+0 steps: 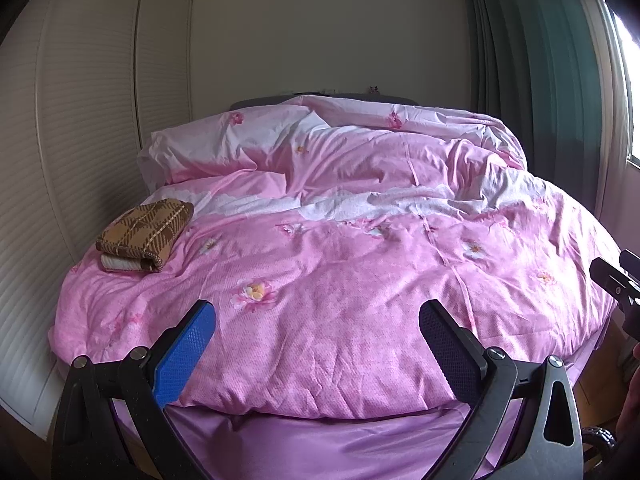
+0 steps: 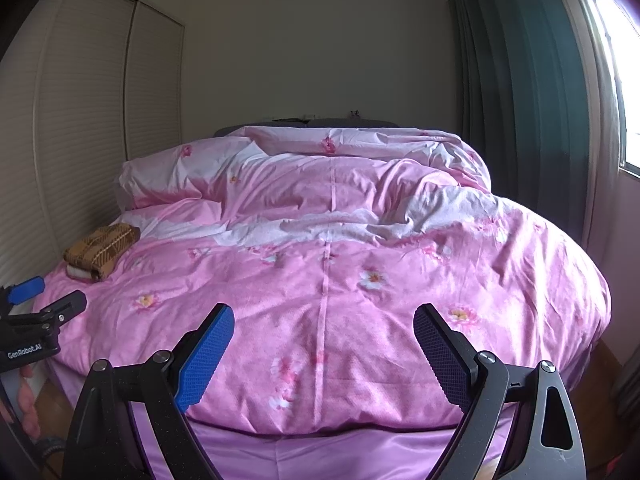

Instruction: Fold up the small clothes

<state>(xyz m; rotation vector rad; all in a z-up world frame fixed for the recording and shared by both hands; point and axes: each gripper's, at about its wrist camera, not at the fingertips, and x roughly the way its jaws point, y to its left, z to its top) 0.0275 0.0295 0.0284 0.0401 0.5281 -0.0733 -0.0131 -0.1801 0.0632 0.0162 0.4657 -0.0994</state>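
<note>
A folded brown plaid garment (image 1: 146, 232) with a cream layer under it lies near the left edge of the pink floral duvet (image 1: 340, 280); in the right wrist view the same garment (image 2: 102, 250) sits far left. My left gripper (image 1: 318, 320) hovers open over the foot of the bed with nothing between its blue and dark pads. My right gripper (image 2: 324, 324) is likewise open and empty over the duvet (image 2: 340, 300). Each gripper shows at the edge of the other's view: the right one (image 1: 616, 284), the left one (image 2: 44, 300).
White louvred wardrobe doors (image 1: 80, 140) run close along the bed's left side. Teal curtains (image 1: 540, 80) and a bright window (image 1: 632, 60) stand at the right. Pillows (image 1: 208, 140) and bunched duvet fill the head end. A purple sheet (image 1: 320, 440) shows at the foot.
</note>
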